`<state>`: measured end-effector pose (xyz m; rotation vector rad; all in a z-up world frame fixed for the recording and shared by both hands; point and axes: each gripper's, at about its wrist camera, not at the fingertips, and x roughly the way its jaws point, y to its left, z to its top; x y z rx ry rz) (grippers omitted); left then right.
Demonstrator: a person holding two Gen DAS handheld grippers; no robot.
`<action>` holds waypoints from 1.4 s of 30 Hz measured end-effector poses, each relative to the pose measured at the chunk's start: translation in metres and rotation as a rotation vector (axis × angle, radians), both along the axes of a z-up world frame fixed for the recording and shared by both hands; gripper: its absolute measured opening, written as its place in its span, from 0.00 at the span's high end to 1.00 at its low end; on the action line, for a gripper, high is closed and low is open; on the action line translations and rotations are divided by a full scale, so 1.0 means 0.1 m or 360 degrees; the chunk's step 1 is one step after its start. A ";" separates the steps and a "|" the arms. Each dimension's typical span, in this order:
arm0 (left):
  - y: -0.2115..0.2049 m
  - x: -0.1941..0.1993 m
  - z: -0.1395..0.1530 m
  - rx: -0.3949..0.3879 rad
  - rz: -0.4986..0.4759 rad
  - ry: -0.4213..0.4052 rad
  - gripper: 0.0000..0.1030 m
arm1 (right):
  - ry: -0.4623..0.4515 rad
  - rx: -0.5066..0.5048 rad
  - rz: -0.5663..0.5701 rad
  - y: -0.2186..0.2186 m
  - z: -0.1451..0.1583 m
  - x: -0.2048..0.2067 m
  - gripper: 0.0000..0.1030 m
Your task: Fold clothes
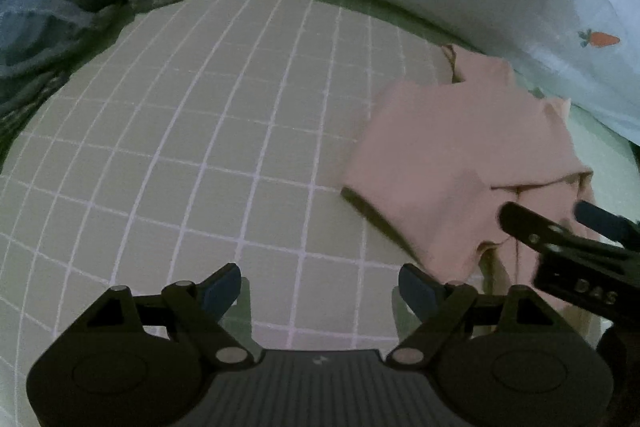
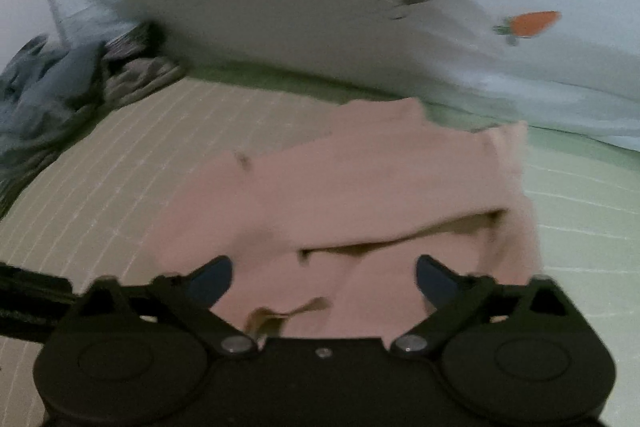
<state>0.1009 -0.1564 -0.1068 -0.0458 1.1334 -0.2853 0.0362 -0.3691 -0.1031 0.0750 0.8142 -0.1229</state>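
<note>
A pink garment (image 1: 460, 155) lies folded on the checked bed sheet (image 1: 224, 131), at the right of the left wrist view. My left gripper (image 1: 320, 289) stands open over bare sheet to the left of it, nothing between its fingers. My right gripper (image 1: 560, 217) shows at the right edge of that view, over the garment's near corner. In the right wrist view the pink garment (image 2: 360, 187) fills the middle, and my right gripper (image 2: 324, 277) is open just above its near part, with a loose fold beneath. The right wrist view is blurred.
A heap of grey and blue clothes (image 1: 60, 3) sits at the far left of the bed. A pale quilt with a carrot print (image 1: 596, 39) rises along the far and right side. The same heap (image 2: 52, 87) and quilt (image 2: 532, 23) show in the right wrist view.
</note>
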 end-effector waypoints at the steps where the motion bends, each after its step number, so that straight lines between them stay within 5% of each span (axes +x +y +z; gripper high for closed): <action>1: 0.02 0.02 -0.01 -0.0003 0.0008 0.0005 0.16 | 0.0018 0.0005 0.0032 0.04 -0.03 0.03 0.28; 6: 0.04 0.08 0.06 -0.0009 0.0026 -0.0019 0.16 | 0.0094 0.0009 0.0108 0.13 -0.16 0.11 0.62; 9: 0.02 0.03 0.12 -0.0009 0.0004 -0.0052 0.16 | 0.0084 -0.0002 0.0108 0.13 -0.16 0.08 0.98; 25: -0.16 -0.59 0.45 0.0000 -0.0147 -0.0221 0.16 | -0.0184 0.0135 -0.0136 0.00 0.39 -0.88 0.98; 42: -0.77 -1.58 0.44 0.0028 -0.0305 -0.0173 0.16 | -0.0039 0.0214 -0.0440 -0.57 0.27 -2.32 0.98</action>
